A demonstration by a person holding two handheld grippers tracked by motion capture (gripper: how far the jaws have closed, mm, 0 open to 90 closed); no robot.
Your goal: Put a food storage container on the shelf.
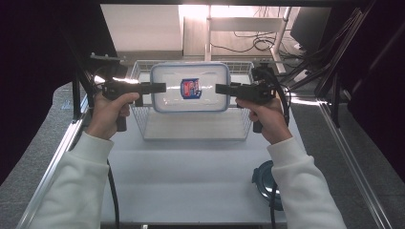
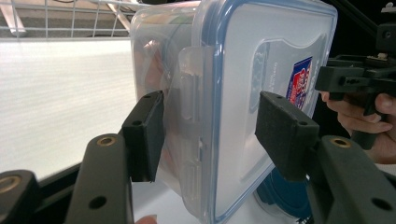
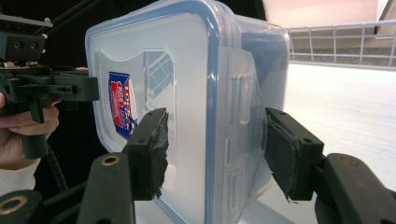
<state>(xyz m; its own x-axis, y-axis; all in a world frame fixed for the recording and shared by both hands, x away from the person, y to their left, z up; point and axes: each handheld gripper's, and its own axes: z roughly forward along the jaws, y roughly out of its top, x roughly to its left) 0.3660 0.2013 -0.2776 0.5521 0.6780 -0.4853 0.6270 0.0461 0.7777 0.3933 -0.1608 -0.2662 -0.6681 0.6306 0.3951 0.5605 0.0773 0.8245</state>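
Observation:
A clear plastic food box (image 1: 190, 88) with a blue-rimmed lid and a red and blue label hangs above a white wire basket (image 1: 143, 134). My left gripper (image 1: 160, 87) grips its left end and my right gripper (image 1: 220, 88) its right end. In the left gripper view, the left gripper (image 2: 210, 135) straddles the box (image 2: 261, 70) at its side clip, and one pad (image 2: 144, 130) presses on the box's body. In the right gripper view, the right gripper (image 3: 215, 154) clamps the box (image 3: 154, 60) across the lid and the clip flap. The box is lidded and held level.
The basket stands at the back middle of the white table (image 1: 191, 181), directly under the box. A round blue thing (image 1: 262, 179) lies near the front right, partly under my right sleeve. Metal rails edge the table on both sides.

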